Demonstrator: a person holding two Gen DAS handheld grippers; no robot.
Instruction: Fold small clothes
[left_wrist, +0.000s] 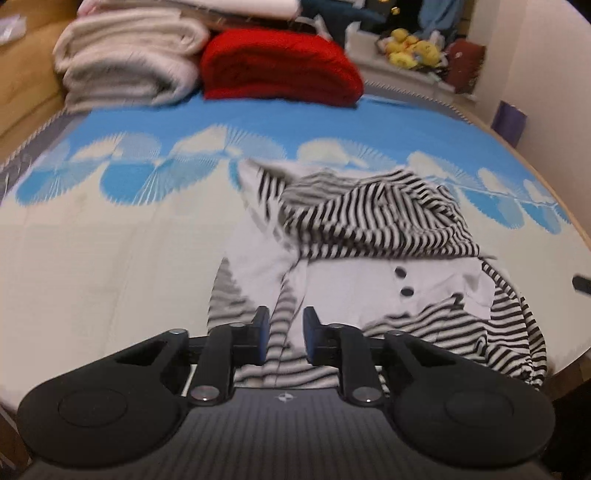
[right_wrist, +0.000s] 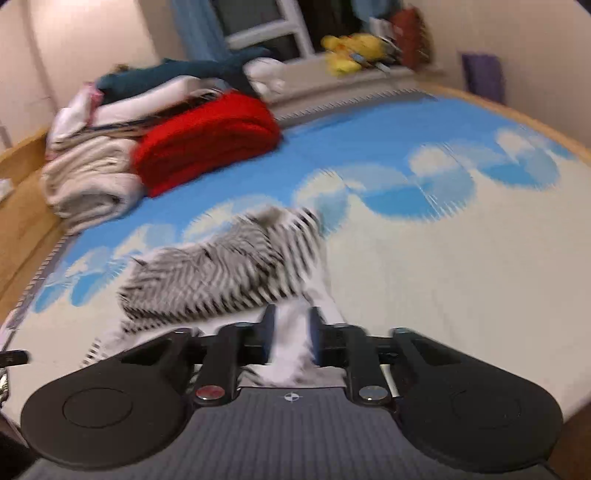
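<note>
A small black-and-white striped garment (left_wrist: 369, 214) with a white front panel and two dark buttons (left_wrist: 403, 282) lies crumpled on the bed sheet (left_wrist: 110, 258), its striped top part bunched over the white part. My left gripper (left_wrist: 287, 325) is at the garment's near edge, and striped and white fabric fills the narrow gap between its blue pads. In the right wrist view the garment (right_wrist: 221, 273) is blurred. My right gripper (right_wrist: 291, 325) is shut on a white strip of the garment that rises between its fingers.
A folded red blanket (left_wrist: 280, 66) and rolled pale towels (left_wrist: 125, 62) are stacked at the far end of the bed. Yellow plush toys (left_wrist: 410, 50) sit on a ledge behind. A purple object (left_wrist: 511, 118) stands by the right wall. The blue-and-white sheet (right_wrist: 443, 277) spreads out to the right.
</note>
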